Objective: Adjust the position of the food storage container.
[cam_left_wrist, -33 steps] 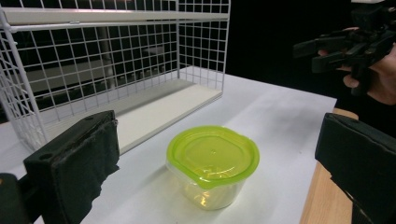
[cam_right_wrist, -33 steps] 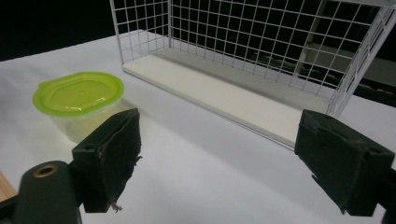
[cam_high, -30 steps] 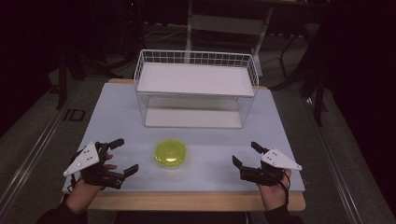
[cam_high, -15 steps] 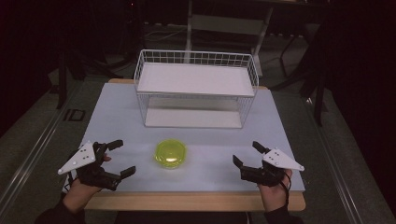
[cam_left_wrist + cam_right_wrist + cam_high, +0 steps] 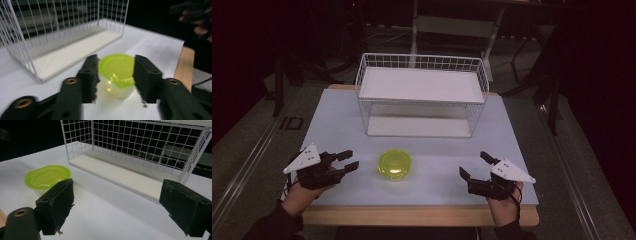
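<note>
A: Where does the lidded yellow-green container [image 5: 394, 164] sit?

B: On the white tabletop [image 5: 522, 140], just in front of the white wire rack [image 5: 422, 95] and roughly level with its middle. It stands upright, lid on, nothing touching it.

A: And the left gripper [image 5: 349, 161]?

B: To the left of the container as the high view has it, near it but apart. Its jaws have just been closing and now stand partly open. In the left gripper view the container [image 5: 117, 72] shows in line between the two pads, yet the high view has a clear strip of tabletop between jaw tips and lid, so nothing is held.

A: The right gripper [image 5: 473, 165]?

B: On the container's other side, farther off, jaws spread wide and empty (its own view has the container [image 5: 47, 177] beyond one pad and the rack [image 5: 140, 152] ahead).

A: So the step is the reach for the container. How should it go?

B: I'd judge the gap is already set a little wider than the tub. Slide the left gripper in low and level, keeping the container centred, so neither pad nudges it toward the rack. Take it by the body under the lid's rim, not by the lid, which may pop off. Squeeze gently; thin plastic like this probably flexes.
</note>
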`<state>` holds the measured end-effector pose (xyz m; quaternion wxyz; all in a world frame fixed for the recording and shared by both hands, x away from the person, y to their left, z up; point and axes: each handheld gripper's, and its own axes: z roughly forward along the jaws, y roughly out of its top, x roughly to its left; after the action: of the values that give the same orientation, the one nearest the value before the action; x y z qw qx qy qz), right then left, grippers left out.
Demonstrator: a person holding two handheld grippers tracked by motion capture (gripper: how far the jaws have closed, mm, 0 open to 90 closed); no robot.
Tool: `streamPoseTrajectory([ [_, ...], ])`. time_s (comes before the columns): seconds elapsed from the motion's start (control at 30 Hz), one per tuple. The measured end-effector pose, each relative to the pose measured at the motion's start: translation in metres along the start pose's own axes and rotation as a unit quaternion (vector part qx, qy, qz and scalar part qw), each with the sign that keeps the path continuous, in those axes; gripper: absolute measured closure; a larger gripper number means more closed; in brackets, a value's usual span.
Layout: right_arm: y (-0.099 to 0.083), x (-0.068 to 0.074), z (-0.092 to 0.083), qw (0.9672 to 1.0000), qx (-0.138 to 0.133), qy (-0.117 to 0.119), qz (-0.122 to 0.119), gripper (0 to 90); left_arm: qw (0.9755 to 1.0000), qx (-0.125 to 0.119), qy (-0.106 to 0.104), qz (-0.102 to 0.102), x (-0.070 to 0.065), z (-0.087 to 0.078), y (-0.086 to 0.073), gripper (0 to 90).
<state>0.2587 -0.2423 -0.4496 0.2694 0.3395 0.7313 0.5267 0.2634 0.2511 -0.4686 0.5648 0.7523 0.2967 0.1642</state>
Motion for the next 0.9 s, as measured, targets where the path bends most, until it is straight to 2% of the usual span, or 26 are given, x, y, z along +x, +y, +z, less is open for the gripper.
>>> streamPoseTrajectory([
  [0.1, 0.000, 0.001, -0.001, 1.0000, -0.002, 0.002, -0.003, 12.1, 0.9997, 0.016, 0.004, -0.017, 0.004, 0.007, -0.003, 71.6],
  [0.17, 0.001, 0.001, -0.001, 1.0000, -0.004, 0.002, -0.005, 12.1, 0.9993, 0.034, 0.006, -0.014, 0.004, 0.012, -0.006, 80.9],
  [0.2, 0.001, 0.001, -0.001, 1.0000, -0.004, 0.004, -0.004, 12.1, 0.9988, 0.047, 0.006, -0.011, 0.003, 0.016, -0.008, 85.8],
  [0.27, 0.001, 0.001, -0.001, 1.0000, -0.004, 0.005, -0.005, 12.1, 0.9968, 0.079, 0.004, -0.015, 0.002, 0.023, -0.012, 89.7],
  [0.37, 0.000, 0.002, -0.001, 0.9999, -0.003, 0.008, -0.006, 12.2, 0.9926, 0.118, -0.002, -0.025, 0.001, 0.035, -0.018, 89.9],
  [0.47, 0.001, 0.002, -0.001, 0.9999, -0.005, 0.010, -0.008, 12.2, 0.9890, 0.144, -0.005, -0.032, -0.001, 0.045, -0.022, 90.0],
  [0.57, 0.001, 0.002, -0.002, 0.9999, -0.006, 0.010, -0.009, 12.2, 0.9869, 0.158, -0.008, -0.032, -0.002, 0.053, -0.024, 90.0],
  [0.67, 0.001, 0.002, -0.002, 0.9999, -0.006, 0.010, -0.008, 12.2, 0.9833, 0.175, -0.012, -0.049, -0.002, 0.064, -0.024, 90.0],
  [0.73, 0.001, 0.002, -0.002, 0.9999, -0.006, 0.010, -0.009, 12.2, 0.9806, 0.187, -0.003, -0.060, -0.002, 0.071, -0.024, 90.0],
  [0.9, 0.000, 0.002, -0.002, 0.9999, -0.006, 0.012, -0.009, 12.2, 0.9789, 0.186, -0.008, -0.085, 0.002, 0.084, -0.025, 90.0],
])
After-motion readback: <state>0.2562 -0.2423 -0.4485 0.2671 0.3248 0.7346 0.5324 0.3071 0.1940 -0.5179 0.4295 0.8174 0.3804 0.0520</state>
